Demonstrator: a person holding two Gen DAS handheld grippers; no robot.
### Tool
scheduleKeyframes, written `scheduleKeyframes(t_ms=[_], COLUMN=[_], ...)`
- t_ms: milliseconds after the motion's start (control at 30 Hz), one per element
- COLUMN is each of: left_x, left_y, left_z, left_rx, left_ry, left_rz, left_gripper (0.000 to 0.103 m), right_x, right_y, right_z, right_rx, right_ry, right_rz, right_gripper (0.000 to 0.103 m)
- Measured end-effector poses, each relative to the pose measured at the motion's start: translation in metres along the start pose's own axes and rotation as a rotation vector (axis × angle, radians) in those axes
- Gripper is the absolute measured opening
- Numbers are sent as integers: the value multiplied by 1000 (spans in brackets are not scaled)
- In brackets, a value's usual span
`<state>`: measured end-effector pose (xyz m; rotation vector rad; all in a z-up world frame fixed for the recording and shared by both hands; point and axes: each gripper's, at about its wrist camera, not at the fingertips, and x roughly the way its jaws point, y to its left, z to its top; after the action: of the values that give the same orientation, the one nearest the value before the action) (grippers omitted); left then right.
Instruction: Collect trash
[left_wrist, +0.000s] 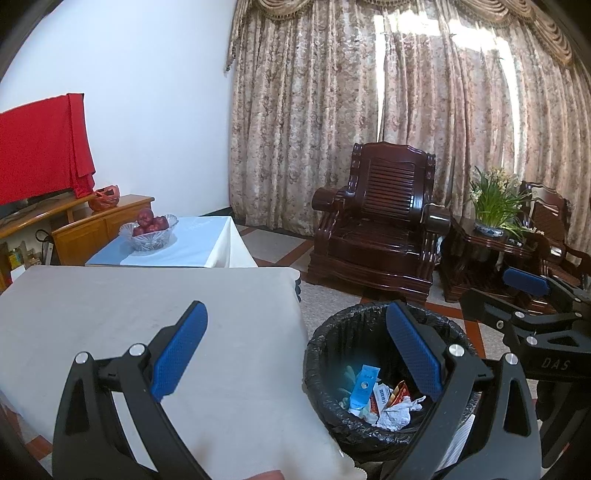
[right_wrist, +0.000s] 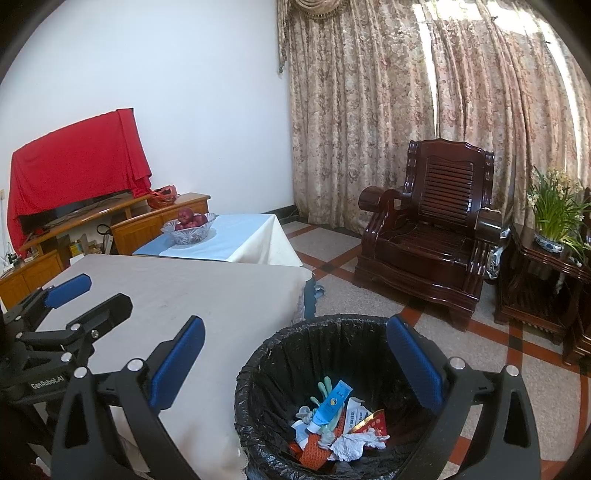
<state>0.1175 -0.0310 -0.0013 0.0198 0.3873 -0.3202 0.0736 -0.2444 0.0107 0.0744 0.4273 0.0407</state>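
Curtains (left_wrist: 369, 122) fill the back wall, patterned beige, sun coming through. Two dark wooden armchairs: one full in view (right_wrist: 436, 229), the second (left_wrist: 554, 229) only partly visible at the right edge of your left wrist view. One side table between them carries one potted plant (left_wrist: 495, 206) in a blue-and-white pot.

Two covered surfaces. The near surface (left_wrist: 147, 314), grey cloth, is bare. The far surface (right_wrist: 236, 240), white and light blue cloth, holds one glass bowl (right_wrist: 188, 230) of red fruit; I can't count the pieces. One red cloth (right_wrist: 74, 162) drapes a screen on the wooden cabinet.

One trash bin (right_wrist: 280, 354), black liner, stands on the floor just beside the near surface's corner. The trash is inside it: one blue tube (right_wrist: 332, 402) with a round logo, one red packet (right_wrist: 373, 424), crumpled white paper (right_wrist: 351, 446), a pale green glove, orange mesh. Print on the packaging is too small to read.

Your left gripper (left_wrist: 295, 350) is spread wide and holds nothing, one finger over the near surface, the other over the bin. Your right gripper (right_wrist: 295, 363) is likewise spread and holds nothing, straddling the bin's rim. Readable writing: "GenRobot.AI" on the left gripper body, "DAS" on the right.
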Motion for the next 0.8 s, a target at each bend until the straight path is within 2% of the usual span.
scheduleKeyframes(t_ms=[800], left_x=[1], left_y=[4], left_z=[0], left_rx=[2], left_ry=[0], left_rz=[3], left_gripper=[95], right_x=[-1], right_y=[4], right_z=[0], right_rx=[1], right_ry=[1], right_rz=[1], right_gripper=[97])
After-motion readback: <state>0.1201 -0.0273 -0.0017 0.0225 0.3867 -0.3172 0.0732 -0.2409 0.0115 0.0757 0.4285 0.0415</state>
